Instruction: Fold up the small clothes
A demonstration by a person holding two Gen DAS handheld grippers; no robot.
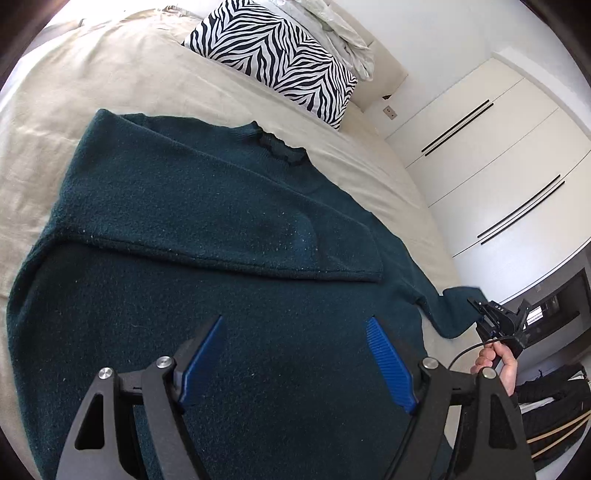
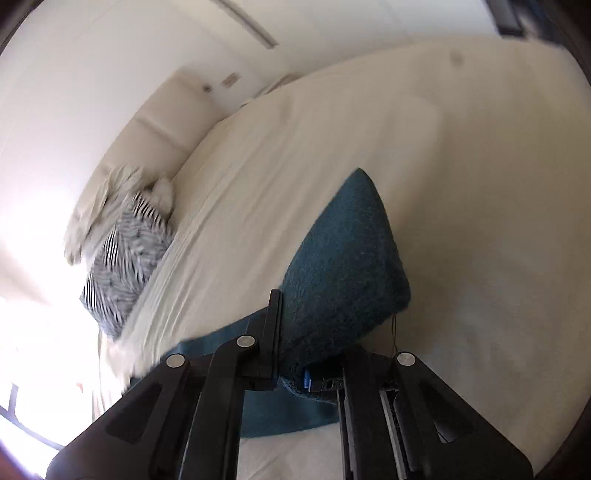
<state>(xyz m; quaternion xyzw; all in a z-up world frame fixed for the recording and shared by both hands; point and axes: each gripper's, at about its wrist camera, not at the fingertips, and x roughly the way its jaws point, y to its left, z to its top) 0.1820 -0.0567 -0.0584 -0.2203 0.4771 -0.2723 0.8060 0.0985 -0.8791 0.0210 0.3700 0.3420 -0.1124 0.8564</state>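
Note:
A dark teal sweater [image 1: 177, 295] lies flat on the beige bed cover [image 1: 110, 74], neck toward the pillows. One sleeve [image 1: 240, 236] is folded across its chest. My left gripper [image 1: 295, 319] hovers open above the lower body of the sweater, blue pads [image 1: 388, 362] wide apart and nothing between them. At the right bed edge my right gripper [image 1: 480, 308], held by a hand [image 1: 495, 360], is shut on the end of the other sleeve [image 1: 454, 310]. In the right wrist view the sleeve [image 2: 343, 258] drapes up over that gripper [image 2: 290, 314] and hides one finger.
A zebra-striped pillow [image 1: 273, 55] and crumpled pale bedding [image 1: 343, 33] lie at the head of the bed. White wardrobe doors [image 1: 498, 166] stand beyond the right bed edge. Dark items [image 1: 546, 406] sit on the floor at the lower right.

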